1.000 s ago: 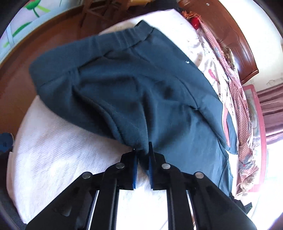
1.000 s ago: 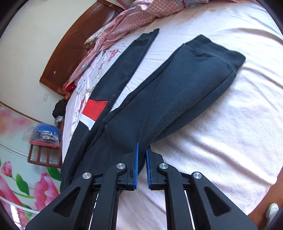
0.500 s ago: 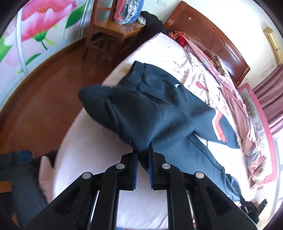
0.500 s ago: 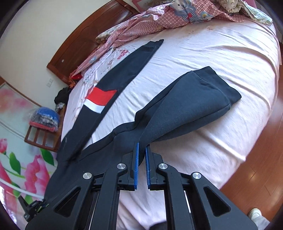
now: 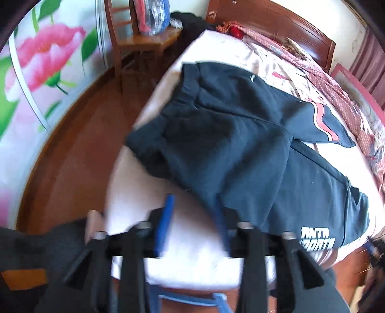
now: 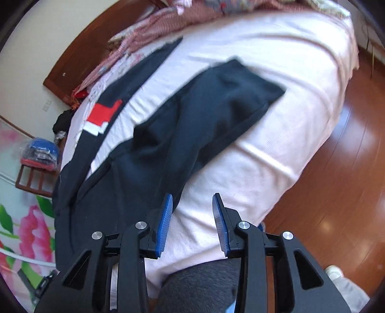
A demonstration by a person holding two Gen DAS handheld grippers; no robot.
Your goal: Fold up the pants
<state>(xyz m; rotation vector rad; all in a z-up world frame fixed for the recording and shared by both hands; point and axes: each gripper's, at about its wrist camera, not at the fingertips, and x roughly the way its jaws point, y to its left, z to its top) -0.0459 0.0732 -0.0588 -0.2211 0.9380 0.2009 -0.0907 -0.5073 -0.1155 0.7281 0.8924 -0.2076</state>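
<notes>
Dark navy pants with a red and white stripe lie on the pale bed. The waistband is at the far left in the left wrist view, and one leg is folded over. My left gripper is open and empty, blurred, just off the near hem of the fabric. In the right wrist view the pants lie with one leg straight along the far side and the near leg bunched. My right gripper is open and empty above the sheet, its left finger at the pants' edge.
A wooden chair with a bagged bundle stands beside the bed by a flowered wall. A wooden headboard and pink patterned bedding line the far side. Wooden floor surrounds the bed. The person's dark clothing sits below the grippers.
Both grippers have opened and let go of the pants. Both have pulled back from the fabric, and the near leg now lies bunched on the bed.
</notes>
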